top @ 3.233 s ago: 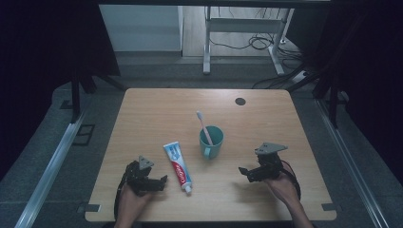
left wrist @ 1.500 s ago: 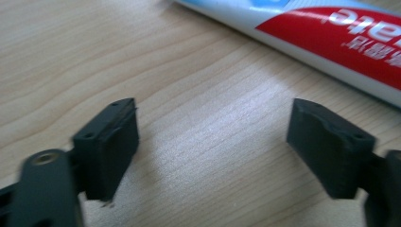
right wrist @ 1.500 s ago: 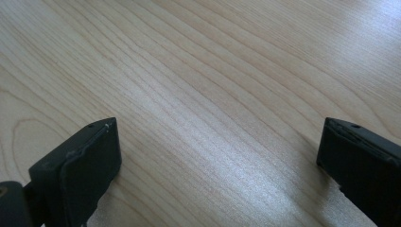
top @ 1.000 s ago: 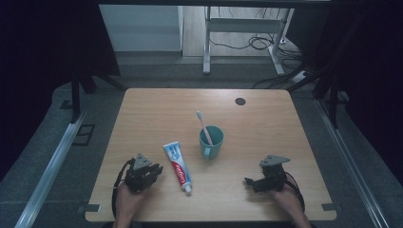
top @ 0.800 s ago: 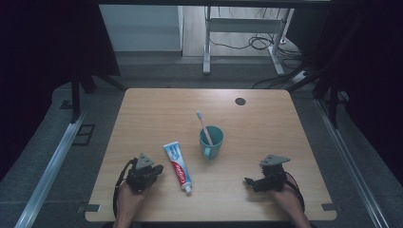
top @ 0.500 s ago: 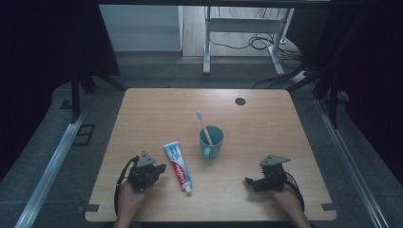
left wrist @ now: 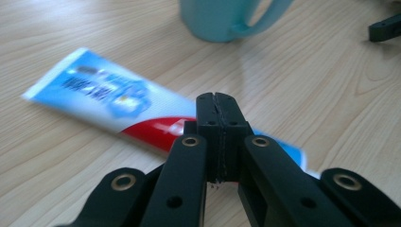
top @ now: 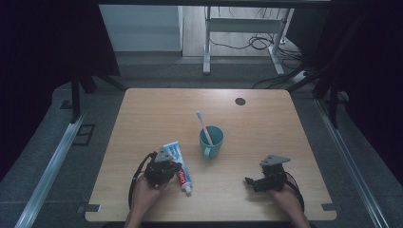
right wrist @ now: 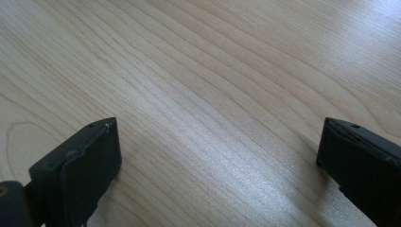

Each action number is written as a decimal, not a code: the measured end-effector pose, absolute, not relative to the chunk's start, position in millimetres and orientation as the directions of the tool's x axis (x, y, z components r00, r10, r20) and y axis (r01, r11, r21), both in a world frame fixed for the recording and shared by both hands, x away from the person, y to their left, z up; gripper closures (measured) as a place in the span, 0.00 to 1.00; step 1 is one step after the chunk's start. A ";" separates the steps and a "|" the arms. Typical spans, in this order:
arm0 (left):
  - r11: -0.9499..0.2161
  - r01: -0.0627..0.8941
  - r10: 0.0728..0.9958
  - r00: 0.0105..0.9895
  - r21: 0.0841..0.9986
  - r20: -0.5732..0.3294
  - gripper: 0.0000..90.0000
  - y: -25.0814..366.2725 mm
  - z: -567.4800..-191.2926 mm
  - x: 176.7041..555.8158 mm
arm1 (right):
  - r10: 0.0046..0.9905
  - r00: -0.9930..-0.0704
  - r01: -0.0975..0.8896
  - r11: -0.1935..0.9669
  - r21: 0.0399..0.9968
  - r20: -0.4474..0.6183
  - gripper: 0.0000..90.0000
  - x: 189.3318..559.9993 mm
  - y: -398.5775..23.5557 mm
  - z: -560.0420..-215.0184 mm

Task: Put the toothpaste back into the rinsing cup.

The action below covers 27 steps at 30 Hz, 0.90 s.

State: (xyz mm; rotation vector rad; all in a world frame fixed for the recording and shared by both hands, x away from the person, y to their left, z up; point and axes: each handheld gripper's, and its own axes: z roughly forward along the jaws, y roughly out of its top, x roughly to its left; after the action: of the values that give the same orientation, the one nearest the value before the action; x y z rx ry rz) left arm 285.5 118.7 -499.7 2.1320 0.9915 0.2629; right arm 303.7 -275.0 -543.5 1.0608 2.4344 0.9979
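Note:
A blue, white and red toothpaste tube (top: pixel 179 164) (left wrist: pixel 108 101) lies on the wooden table (top: pixel 157 114), left of a teal cup (top: pixel 211 141) (left wrist: pixel 222 19) with a pink toothbrush (top: pixel 203 124) standing in it. My left gripper (top: pixel 173 167) (left wrist: pixel 217 101) is at the tube's left side, just over its red part. Its jaws are shut flat against each other with nothing between them. My right gripper (top: pixel 248 181) (right wrist: pixel 217 151) rests near the front right of the table, pointing left, open wide over bare wood.
A small dark round hole (top: pixel 240 101) sits near the table's far edge. Behind the table stand a metal frame leg (top: pixel 206 42) and loose cables on the floor. A rail (top: pixel 52 166) runs along the floor at the left. The right gripper's jaw tip (left wrist: pixel 385 26) shows beyond the cup.
My left gripper has moved right, up to the toothpaste tube. The right gripper sank toward the front edge a few seconds back and has kept still since.

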 end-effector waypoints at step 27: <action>-0.485 0.610 0.706 0.696 0.627 -0.130 1.00 96.6 -510.1 288.9 | 0.732 -0.681 0.521 0.485 0.702 -0.001 0.00 303.7 -275.0 -543.5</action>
State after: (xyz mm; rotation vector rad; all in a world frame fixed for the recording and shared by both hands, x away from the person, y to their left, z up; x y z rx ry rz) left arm 288.9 96.6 -510.1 2.2434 1.0007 0.1900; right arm 303.7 -275.0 -543.5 1.0603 2.4342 0.9984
